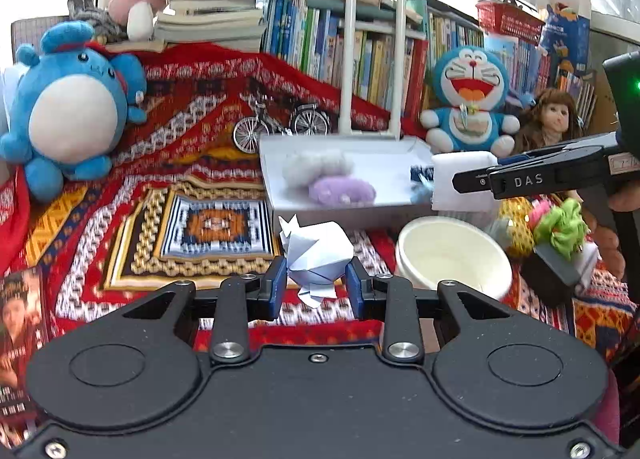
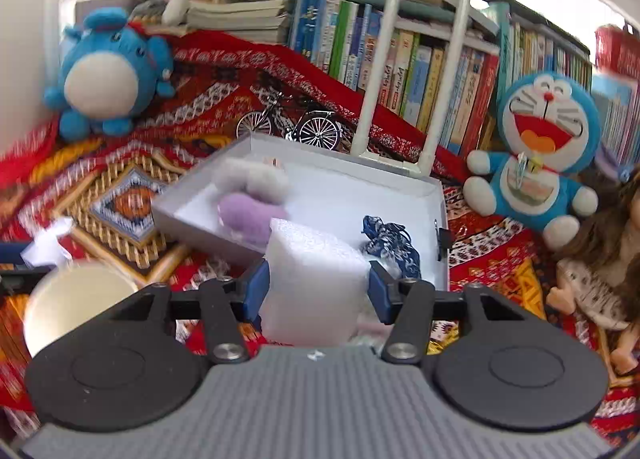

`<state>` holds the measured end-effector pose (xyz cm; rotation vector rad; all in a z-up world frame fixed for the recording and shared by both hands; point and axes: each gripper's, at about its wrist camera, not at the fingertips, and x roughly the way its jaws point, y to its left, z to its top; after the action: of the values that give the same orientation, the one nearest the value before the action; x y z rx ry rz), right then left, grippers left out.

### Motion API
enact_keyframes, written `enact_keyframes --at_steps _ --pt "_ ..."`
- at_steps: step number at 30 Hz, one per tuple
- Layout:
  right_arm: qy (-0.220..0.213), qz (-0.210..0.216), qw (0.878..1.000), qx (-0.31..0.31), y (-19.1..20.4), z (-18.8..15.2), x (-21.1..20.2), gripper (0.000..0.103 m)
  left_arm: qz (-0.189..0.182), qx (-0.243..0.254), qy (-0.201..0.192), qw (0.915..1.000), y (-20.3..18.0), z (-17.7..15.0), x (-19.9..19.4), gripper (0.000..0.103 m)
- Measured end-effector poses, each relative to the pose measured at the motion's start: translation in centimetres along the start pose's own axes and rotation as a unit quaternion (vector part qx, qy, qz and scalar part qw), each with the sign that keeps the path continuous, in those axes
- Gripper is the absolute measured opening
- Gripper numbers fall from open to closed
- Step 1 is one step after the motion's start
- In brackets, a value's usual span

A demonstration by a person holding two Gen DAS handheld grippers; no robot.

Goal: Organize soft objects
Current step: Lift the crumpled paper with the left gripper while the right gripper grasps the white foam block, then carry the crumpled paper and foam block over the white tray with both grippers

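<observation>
Right gripper [image 2: 318,289] pinching white foam block [image 2: 316,279] between blue pads, holding it over near edge of white tray [image 2: 400,179]. Purple plush [image 2: 250,215] and white plush [image 2: 256,177] lying at tray's left end, blue patterned fabric piece [image 2: 390,243] at right end. Left gripper [image 1: 316,285] gripping white paper origami [image 1: 316,255] above patterned red cloth [image 1: 160,163], just before tray's front edge. Cream bowl [image 1: 452,255] sitting beside it.

Both grippers [image 1: 316,283] [image 2: 318,285] clamped, loaded
</observation>
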<state>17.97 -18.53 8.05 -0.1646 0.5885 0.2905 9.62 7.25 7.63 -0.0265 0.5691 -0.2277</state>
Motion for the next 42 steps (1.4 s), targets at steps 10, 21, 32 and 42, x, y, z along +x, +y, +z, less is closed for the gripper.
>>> enact_keyframes --at_steps 10,21,32,42 --pt "0.056 -0.001 0.998 0.029 -1.1 3.0 3.0 0.056 -0.036 -0.021 0.016 0.999 0.9 3.9 3.6 0.03" --pt "0.084 0.002 0.993 0.078 -2.9 3.9 6.6 0.056 -0.069 -0.035 0.051 0.9958 0.3 8.1 9.2 0.03" --pt "0.043 -0.004 0.992 0.117 -4.8 7.2 8.1 0.056 -0.071 -0.054 0.054 0.9946 -0.3 13.3 15.7 0.03" --pt "0.023 -0.009 0.983 0.18 -7.4 7.1 10.6 0.056 -0.035 -0.047 0.091 0.9941 -1.2 15.3 22.6 0.03"
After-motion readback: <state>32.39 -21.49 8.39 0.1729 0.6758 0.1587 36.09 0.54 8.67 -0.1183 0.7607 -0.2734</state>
